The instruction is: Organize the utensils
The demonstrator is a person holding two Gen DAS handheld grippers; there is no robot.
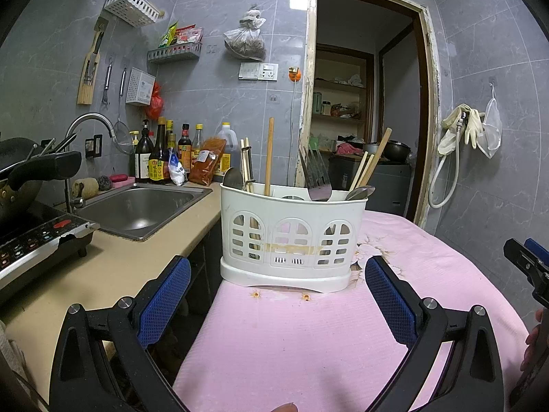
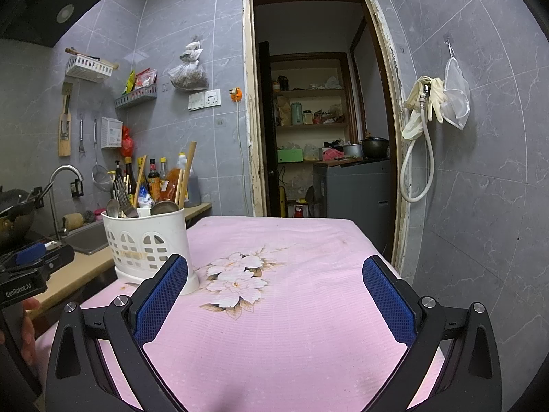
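Blue-padded fingers of the left hand-held gripper (image 1: 278, 295) sit nearest the lens, spread wide apart, nothing between them. Right hand-held gripper (image 2: 274, 295) is likewise wide apart and empty, over bare pink cloth (image 2: 308, 326).

Left to right in the left wrist view: induction cooker (image 1: 37, 240) and wok (image 1: 20, 171) at the far left, steel sink (image 1: 144, 206) with sauce bottles (image 1: 164, 158) behind it, then the white utensil caddy (image 1: 291, 240), then the doorway (image 1: 363, 103) and hanging gloves (image 1: 459, 127) on the right wall.

Key relation: the caddy stands dead ahead of the left gripper, centred between its fingers but not touching them. From the right gripper it lies ahead and to the left, just past the left finger. Left hand looks nearer and better lined up. Utensils stand upright in the caddy, long axes near vertical: chopsticks (image 1: 269, 154), slotted spatula (image 1: 317, 175), spoons (image 1: 360, 192), some leaning right. Any pull would likely go straight up.

Caddy sits at the left edge of the cloth-covered tabletop, right by the beige counter (image 1: 103, 267). Cloth has a flower print (image 2: 236, 281) and a few stains. Grey tiled kitchen, cluttered wall racks.
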